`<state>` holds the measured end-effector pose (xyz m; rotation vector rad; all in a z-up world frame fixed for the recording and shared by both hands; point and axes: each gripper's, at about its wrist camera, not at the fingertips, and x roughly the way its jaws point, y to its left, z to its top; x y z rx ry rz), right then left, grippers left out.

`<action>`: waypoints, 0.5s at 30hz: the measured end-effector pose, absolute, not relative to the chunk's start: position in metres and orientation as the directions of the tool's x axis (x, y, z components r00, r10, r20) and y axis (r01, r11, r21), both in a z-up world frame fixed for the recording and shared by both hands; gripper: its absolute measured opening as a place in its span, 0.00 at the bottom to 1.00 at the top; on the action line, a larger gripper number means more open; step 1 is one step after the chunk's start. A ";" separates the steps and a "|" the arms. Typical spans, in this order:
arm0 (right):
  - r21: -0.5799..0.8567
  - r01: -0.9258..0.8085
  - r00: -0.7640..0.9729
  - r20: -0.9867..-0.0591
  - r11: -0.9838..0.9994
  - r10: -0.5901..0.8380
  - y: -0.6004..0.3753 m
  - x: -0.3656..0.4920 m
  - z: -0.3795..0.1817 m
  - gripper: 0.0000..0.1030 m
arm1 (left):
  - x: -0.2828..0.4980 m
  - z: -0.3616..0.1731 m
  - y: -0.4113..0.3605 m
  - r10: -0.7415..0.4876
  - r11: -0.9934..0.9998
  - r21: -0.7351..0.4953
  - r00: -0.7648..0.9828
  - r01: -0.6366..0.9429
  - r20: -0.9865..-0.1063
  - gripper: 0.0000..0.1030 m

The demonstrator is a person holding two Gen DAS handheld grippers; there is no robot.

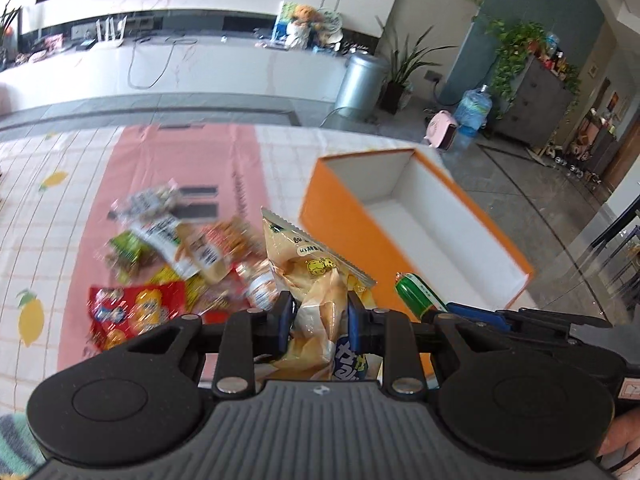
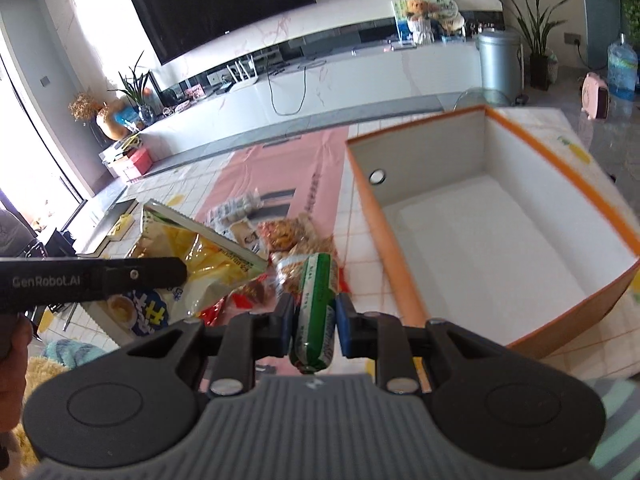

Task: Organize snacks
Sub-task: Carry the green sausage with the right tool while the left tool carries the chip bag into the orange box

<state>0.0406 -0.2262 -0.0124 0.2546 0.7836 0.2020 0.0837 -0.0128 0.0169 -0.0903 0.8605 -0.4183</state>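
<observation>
Left wrist view showed the left gripper [image 1: 319,316] closed on a yellow chip bag [image 1: 316,280], the blue pads pinching the crumpled middle of the bag so that its serrated top edge stood up and away from the camera. Beyond it, a blurred heap of snack packets [image 1: 180,248] lay on the pink strip of a tablecloth [image 1: 48,208] printed with lemons and a grid; a red packet [image 1: 136,310] sat nearest the gripper on the left. An orange box [image 1: 416,216] with a white inside stood open on the cloth to the right of the heap, and nothing showed on its floor. The right gripper [image 1: 476,314] reached in from the lower right, and the end of a green snack roll [image 1: 414,290] poked out beside it, just in front of the box's near wall. Right wrist view confirmed it: the right gripper [image 2: 314,322] was clamped on the green snack roll [image 2: 316,304], which stood roughly upright between the pads, with the orange box [image 2: 404,264] close by on the right and the snack heap [image 2: 280,236] behind. The left gripper [image 2: 182,270] crossed from the left with the yellow chip bag [image 2: 200,256] hanging from it.
</observation>
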 end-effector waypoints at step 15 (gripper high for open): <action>-0.008 -0.108 0.684 -0.726 0.994 0.069 -0.322 0.075 0.016 0.19 | 0.131 0.037 -0.137 -0.456 0.861 -0.219 0.508 0.459 -0.730 0.29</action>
